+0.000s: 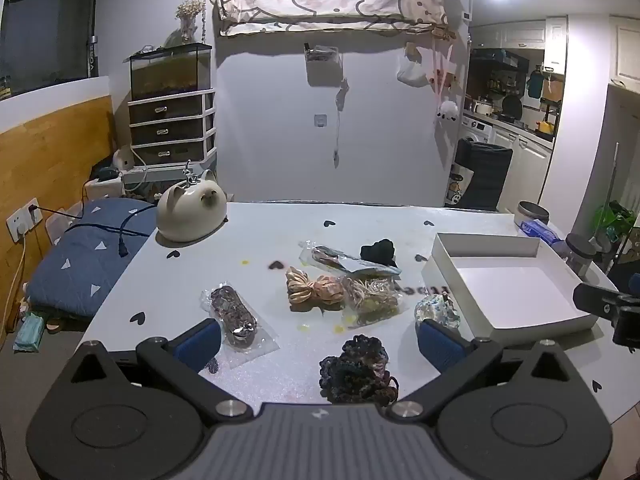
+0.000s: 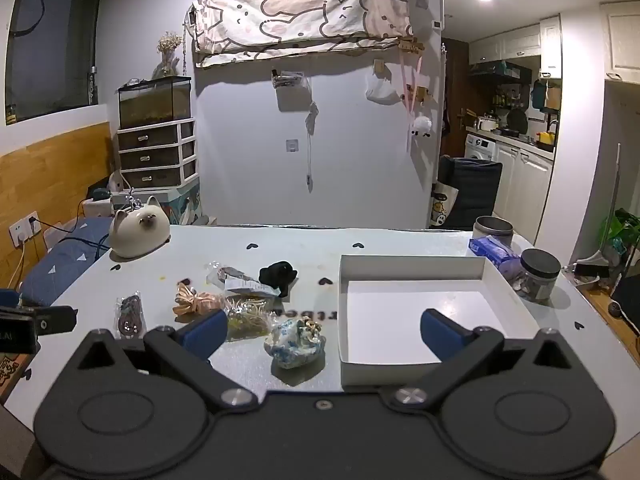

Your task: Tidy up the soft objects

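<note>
Several soft hair ties lie on the white table (image 1: pixel 248 240). Nearest my open left gripper (image 1: pixel 318 342) is a dark crocheted scrunchie (image 1: pixel 358 368), just below the gap between the blue pads. A bagged dark scrunchie (image 1: pixel 234 314) lies at left, a peach one (image 1: pixel 314 290) and a bagged straw-coloured one (image 1: pixel 372 294) in the middle, a black one (image 1: pixel 378 252) farther back. A blue-and-white scrunchie (image 2: pixel 296 342) sits just ahead of my open right gripper (image 2: pixel 322 334). The white box (image 2: pixel 416 312) stands empty at right, its near wall between the right gripper's pads.
A cream cat-shaped ceramic (image 1: pixel 192 212) stands at the table's back left. Two dark-lidded jars (image 2: pixel 536 274) and a blue packet (image 2: pixel 494 250) sit behind the box at right. A flat clear bag (image 1: pixel 340 260) lies mid-table. A blue cushion (image 1: pixel 88 256) lies beyond the left edge.
</note>
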The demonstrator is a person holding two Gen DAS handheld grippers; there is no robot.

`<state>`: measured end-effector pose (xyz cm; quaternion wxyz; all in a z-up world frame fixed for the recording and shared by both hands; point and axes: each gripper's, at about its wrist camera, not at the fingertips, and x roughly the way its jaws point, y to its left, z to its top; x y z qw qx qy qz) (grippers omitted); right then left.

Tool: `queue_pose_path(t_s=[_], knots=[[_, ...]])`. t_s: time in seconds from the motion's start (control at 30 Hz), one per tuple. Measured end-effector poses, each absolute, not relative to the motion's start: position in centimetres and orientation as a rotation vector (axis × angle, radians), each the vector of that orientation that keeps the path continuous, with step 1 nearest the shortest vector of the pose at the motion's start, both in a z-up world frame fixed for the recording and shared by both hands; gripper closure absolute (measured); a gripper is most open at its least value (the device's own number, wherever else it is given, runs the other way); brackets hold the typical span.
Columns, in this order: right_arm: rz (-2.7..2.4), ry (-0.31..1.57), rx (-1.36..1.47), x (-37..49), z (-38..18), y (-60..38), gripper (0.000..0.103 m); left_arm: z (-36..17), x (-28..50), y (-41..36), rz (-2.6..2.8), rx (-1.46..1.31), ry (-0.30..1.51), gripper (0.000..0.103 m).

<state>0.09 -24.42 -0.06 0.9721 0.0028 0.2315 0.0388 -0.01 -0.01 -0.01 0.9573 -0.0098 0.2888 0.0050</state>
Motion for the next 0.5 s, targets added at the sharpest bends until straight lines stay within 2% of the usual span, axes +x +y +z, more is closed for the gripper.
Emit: queue_pose_path(t_s=[0.5], knots=[[0.071,0.470,0.005,0.06,-0.12,-24.42,0.000,0.00,-0.01,-0.01,0.008,-0.020,0.586,0.000]])
